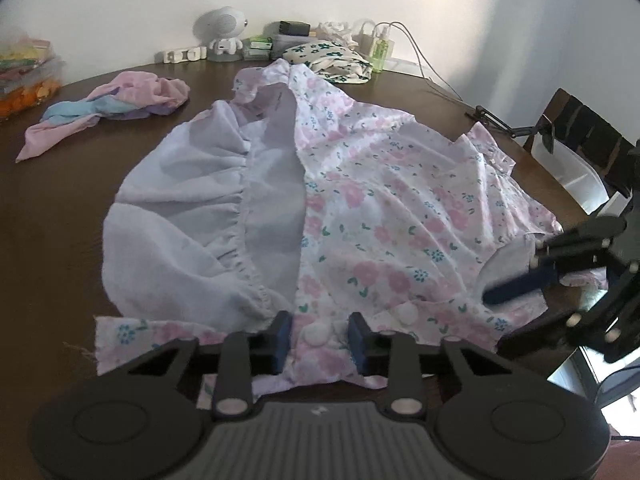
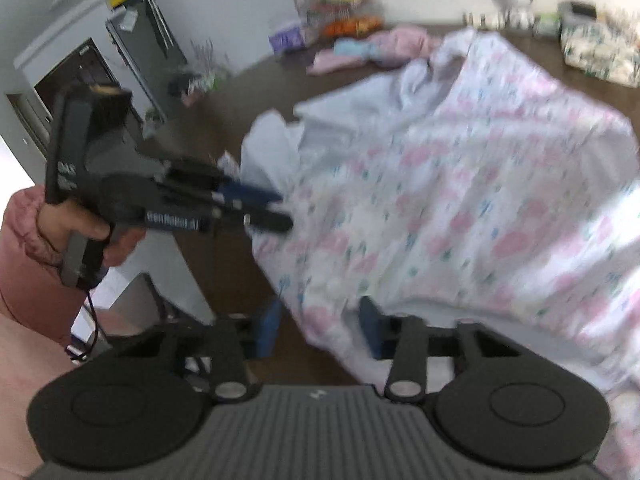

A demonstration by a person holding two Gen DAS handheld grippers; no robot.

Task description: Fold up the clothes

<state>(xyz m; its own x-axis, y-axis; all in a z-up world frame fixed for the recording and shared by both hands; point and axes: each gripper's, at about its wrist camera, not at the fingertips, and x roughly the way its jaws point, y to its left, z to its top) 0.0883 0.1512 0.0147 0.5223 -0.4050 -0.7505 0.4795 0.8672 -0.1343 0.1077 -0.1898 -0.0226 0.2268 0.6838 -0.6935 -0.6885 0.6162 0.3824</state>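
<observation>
A white dress with pink and blue flowers lies spread on the dark wooden table, its pale lilac lining turned up on the left. My left gripper is low over the near hem, its jaws apart, with flat cloth and a white button between the blue pads. The right wrist view is blurred. There my right gripper is open astride the dress edge. A hand in a pink sleeve holds the left gripper at that same edge.
A crumpled pink, blue and lilac garment lies at the back left. A green-flowered cloth, a white toy robot, boxes and a charger line the wall. A bag of colourful things sits far left. A chair stands on the right.
</observation>
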